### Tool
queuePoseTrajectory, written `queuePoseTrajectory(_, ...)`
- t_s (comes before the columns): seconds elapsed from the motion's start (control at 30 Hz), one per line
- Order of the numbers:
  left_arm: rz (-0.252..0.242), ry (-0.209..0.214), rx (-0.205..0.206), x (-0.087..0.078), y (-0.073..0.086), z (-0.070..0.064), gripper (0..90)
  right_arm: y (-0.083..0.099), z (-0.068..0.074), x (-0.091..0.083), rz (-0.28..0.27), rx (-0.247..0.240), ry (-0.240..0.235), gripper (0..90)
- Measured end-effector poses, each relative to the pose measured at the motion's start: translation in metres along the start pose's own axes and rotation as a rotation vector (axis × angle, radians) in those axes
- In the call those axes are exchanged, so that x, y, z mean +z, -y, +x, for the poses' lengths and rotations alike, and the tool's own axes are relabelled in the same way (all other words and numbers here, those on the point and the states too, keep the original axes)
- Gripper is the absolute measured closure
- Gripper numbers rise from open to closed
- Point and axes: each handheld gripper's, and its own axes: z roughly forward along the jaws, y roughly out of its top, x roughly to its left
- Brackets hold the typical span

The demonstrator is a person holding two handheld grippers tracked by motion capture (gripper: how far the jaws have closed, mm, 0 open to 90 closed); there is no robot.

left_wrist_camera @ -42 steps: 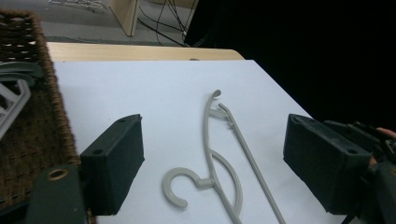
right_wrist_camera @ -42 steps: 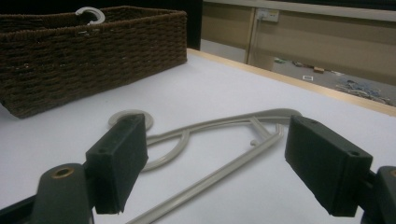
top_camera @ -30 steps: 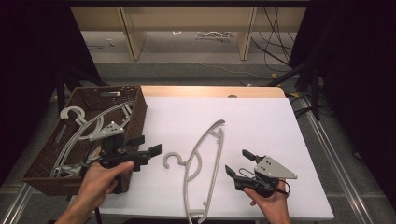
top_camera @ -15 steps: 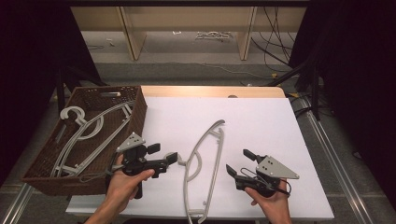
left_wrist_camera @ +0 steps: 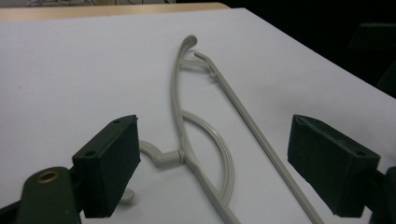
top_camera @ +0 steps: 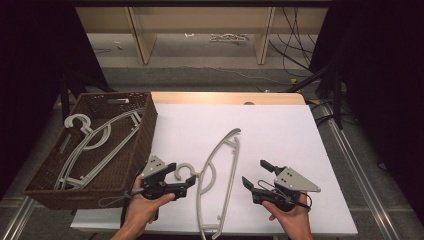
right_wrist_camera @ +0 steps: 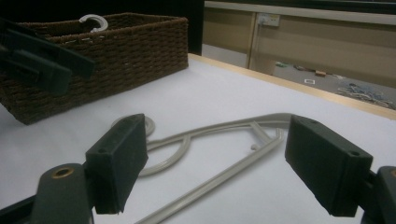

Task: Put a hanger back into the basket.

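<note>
Our left gripper (top_camera: 181,181) holds its jaws spread wide with nothing between them, poised just beside the hook of the grey plastic hanger (top_camera: 220,180) lying flat on the white table (top_camera: 280,130); in the left gripper view the hook's neck (left_wrist_camera: 168,157) sits low between the two pads (left_wrist_camera: 109,163). Our right gripper (top_camera: 256,176) is likewise agape and empty, on the hanger's far side from the wicker basket (top_camera: 135,150). We judge the work partly done: at least one matching hanger (top_camera: 95,140) already rests inside the basket, while this one lies just beside the basket, not yet grasped. It is a pale, thin frame with a curved shoulder, a straight bar and an inner arc, looking intact.
</note>
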Motion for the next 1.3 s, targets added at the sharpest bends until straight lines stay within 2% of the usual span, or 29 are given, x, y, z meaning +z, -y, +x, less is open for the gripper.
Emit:
queuePoseTrajectory(0.07,0.025,0.006,0.002,0.005,0.003,-0.003,16.7,0.0,0.0,0.0,0.0,0.002,-0.001,22.0)
queuePoseTrajectory(0.2,0.08,-0.01,0.03,0.016,0.008,-0.006,17.5,-0.001,0.002,0.0,0.001,0.012,-0.024,22.0)
queuePoseTrajectory(0.23,0.117,-0.036,0.071,0.019,0.009,-0.004,19.8,-0.001,0.002,0.001,0.002,0.008,-0.021,22.0)
queuePoseTrajectory(0.27,0.135,-0.057,0.082,0.022,0.01,-0.003,24.0,-0.001,0.003,0.001,0.003,0.005,-0.008,22.0)
queuePoseTrajectory(0.3,0.142,-0.06,0.068,0.027,0.011,-0.002,24.0,0.0,0.003,0.001,0.004,0.006,-0.008,22.1)
queuePoseTrajectory(0.37,0.197,-0.046,0.055,0.036,0.012,0.0,22.1,0.0,0.001,0.001,-0.004,-0.012,0.001,22.0)
queuePoseTrajectory(0.4,0.205,-0.054,0.058,0.038,0.013,0.0,21.6,0.0,0.002,0.001,-0.005,0.008,-0.013,22.0)
queuePoseTrajectory(0.47,0.255,-0.05,0.097,0.043,0.013,0.001,23.7,0.0,0.003,0.001,-0.005,0.011,-0.012,22.0)
queuePoseTrajectory(0.6,0.297,-0.056,0.129,0.053,0.013,0.002,25.9,0.0,0.003,-0.002,0.005,-0.006,0.006,22.0)
queuePoseTrajectory(0.63,0.298,-0.059,0.122,0.055,0.013,0.001,26.9,0.0,0.002,-0.001,-0.01,-0.027,0.007,22.1)
queuePoseTrajectory(0.7,0.314,-0.054,0.117,0.06,0.014,0.001,29.6,0.0,0.002,-0.002,-0.002,-0.028,0.006,22.1)
queuePoseTrajectory(0.77,0.335,-0.061,0.135,0.064,0.014,0.001,31.9,0.0,0.004,-0.001,0.003,-0.007,-0.003,22.1)
queuePoseTrajectory(0.8,0.341,-0.071,0.127,0.067,0.015,0.001,33.3,0.0,0.004,-0.001,-0.002,-0.025,0.007,22.1)
queuePoseTrajectory(0.9,0.361,-0.067,0.103,0.072,0.016,0.002,38.5,0.0,0.003,-0.001,-0.001,-0.028,0.006,22.1)
queuePoseTrajectory(0.93,0.366,-0.07,0.106,0.072,0.016,0.003,39.7,0.0,0.003,-0.001,-0.001,-0.02,-0.009,22.1)
queuePoseTrajectory(1.0,0.384,-0.062,0.117,0.075,0.015,0.003,41.9,0.0,0.003,-0.002,0.009,-0.016,-0.005,22.0)
queuePoseTrajectory(1.03,0.379,-0.066,0.105,0.078,0.016,0.001,42.4,0.0,0.003,-0.001,0.009,-0.02,-0.004,22.0)
queuePoseTrajectory(1.07,0.386,-0.064,0.126,0.079,0.016,0.002,42.6,0.0,0.003,-0.001,0.002,-0.024,-0.002,22.1)
queuePoseTrajectory(1.13,0.395,-0.063,0.13,0.082,0.016,0.001,46.2,0.0,0.004,-0.001,0.001,-0.025,-0.003,22.1)
queuePoseTrajectory(1.17,0.383,-0.071,0.114,0.083,0.016,0.0,46.3,-0.001,0.004,-0.001,0.002,-0.018,0.0,22.1)
queuePoseTrajectory(1.23,0.401,-0.055,0.132,0.08,0.014,0.0,46.1,0.0,0.004,0.0,-0.006,-0.019,-0.011,22.1)
queuePoseTrajectory(1.27,0.395,-0.048,0.123,0.079,0.014,-0.001,44.7,0.0,0.004,-0.001,0.0,-0.015,-0.006,22.1)
queuePoseTrajectory(1.3,0.403,-0.05,0.132,0.078,0.013,0.0,44.9,0.0,0.004,-0.001,-0.004,-0.018,-0.009,22.1)
